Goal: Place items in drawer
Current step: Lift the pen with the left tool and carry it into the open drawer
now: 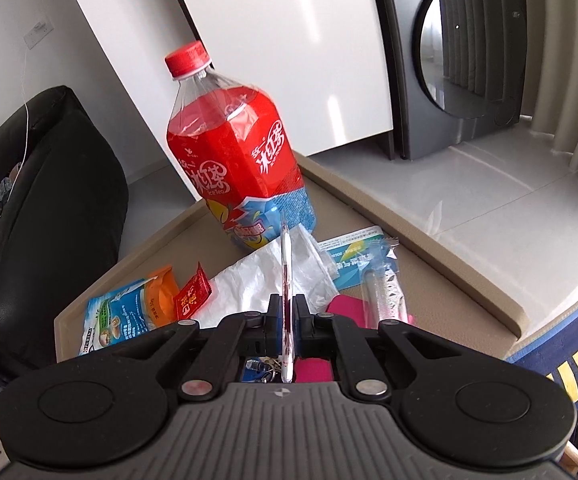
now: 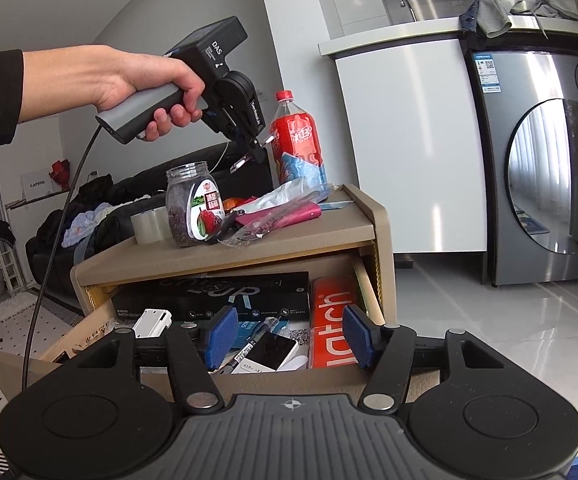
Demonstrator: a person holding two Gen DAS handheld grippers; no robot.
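My left gripper (image 1: 287, 304) is shut on a thin clear flat packet (image 1: 285, 264), seen edge-on and sticking up between the pads. In the right wrist view a hand holds this gripper (image 2: 255, 148) above the beige cabinet top (image 2: 329, 228), the clear packet (image 2: 240, 163) in its tips. Just beyond stands a red ice tea bottle (image 1: 237, 144) (image 2: 297, 140). My right gripper (image 2: 287, 336) is open, with nothing between its blue pads, over the open drawer (image 2: 69, 340). The drawer holds a black box (image 2: 217, 292), a red box (image 2: 331, 320) and small white items.
On the cabinet top lie a jar (image 2: 195, 208), a tape roll (image 2: 149, 226), a pink item (image 2: 289, 214), a pet food packet (image 1: 121, 320), a red sachet (image 1: 193, 296), a white bag (image 1: 249, 280) and a blue card (image 1: 353, 252). A washing machine (image 2: 549, 180) stands right, a black sofa (image 1: 41, 200) left.
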